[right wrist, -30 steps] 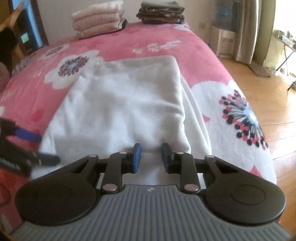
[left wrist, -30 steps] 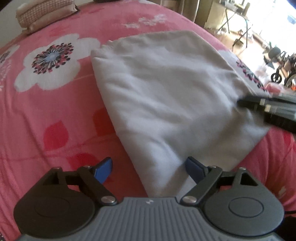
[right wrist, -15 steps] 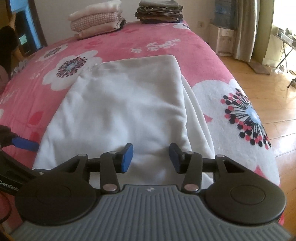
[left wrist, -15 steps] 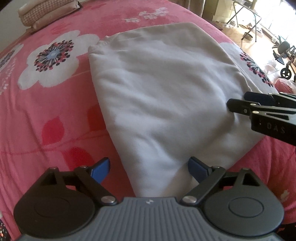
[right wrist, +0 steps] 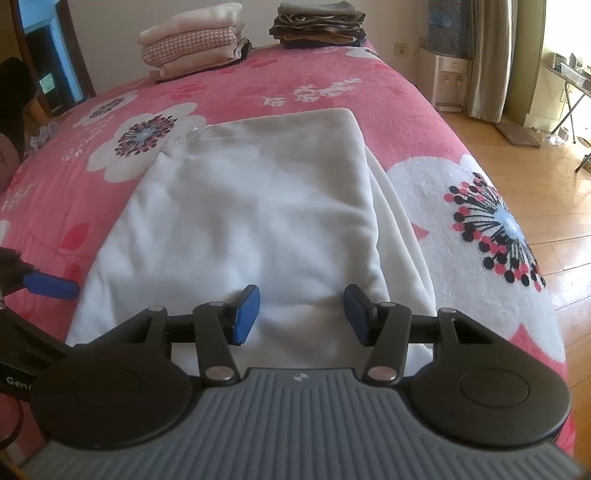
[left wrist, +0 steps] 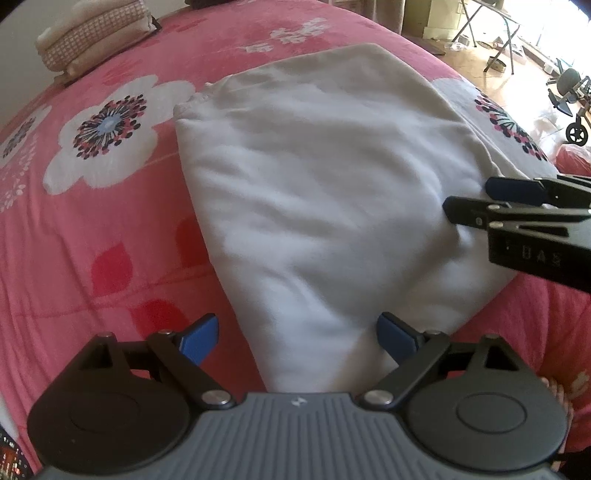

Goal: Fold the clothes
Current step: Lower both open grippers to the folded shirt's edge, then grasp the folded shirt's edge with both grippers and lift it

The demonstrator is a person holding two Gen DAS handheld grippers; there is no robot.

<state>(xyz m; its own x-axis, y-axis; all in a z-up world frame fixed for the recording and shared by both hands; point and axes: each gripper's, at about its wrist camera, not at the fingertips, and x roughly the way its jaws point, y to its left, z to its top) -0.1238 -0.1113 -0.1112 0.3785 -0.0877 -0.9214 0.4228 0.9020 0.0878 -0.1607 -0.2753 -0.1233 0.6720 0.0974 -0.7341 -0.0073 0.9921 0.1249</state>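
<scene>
A white garment [left wrist: 325, 192] lies folded flat on the pink flowered bedspread [left wrist: 92, 229], also seen as the white garment [right wrist: 251, 214] in the right wrist view. My left gripper [left wrist: 297, 338] hangs wide open over the garment's near left corner, pads clear of the cloth. My right gripper [right wrist: 301, 314] is over the near right edge with its jaws opening; the cloth lies below them and the pads do not press on it. The right gripper [left wrist: 491, 201] also shows from the side at the left wrist view's right edge. A blue fingertip [right wrist: 50, 286] of the left gripper pokes in at the left.
Two stacks of folded clothes, a light one [right wrist: 195, 44] and a dark one [right wrist: 317, 24], sit at the bed's far end. Wooden floor [right wrist: 535, 177] runs along the bed's right side, with a water dispenser [right wrist: 450, 85] and curtains beyond.
My right gripper's jaws have spread apart and let go of the garment's edge. The left gripper has stayed open, tilting slightly so the garment sits more centred in its view.
</scene>
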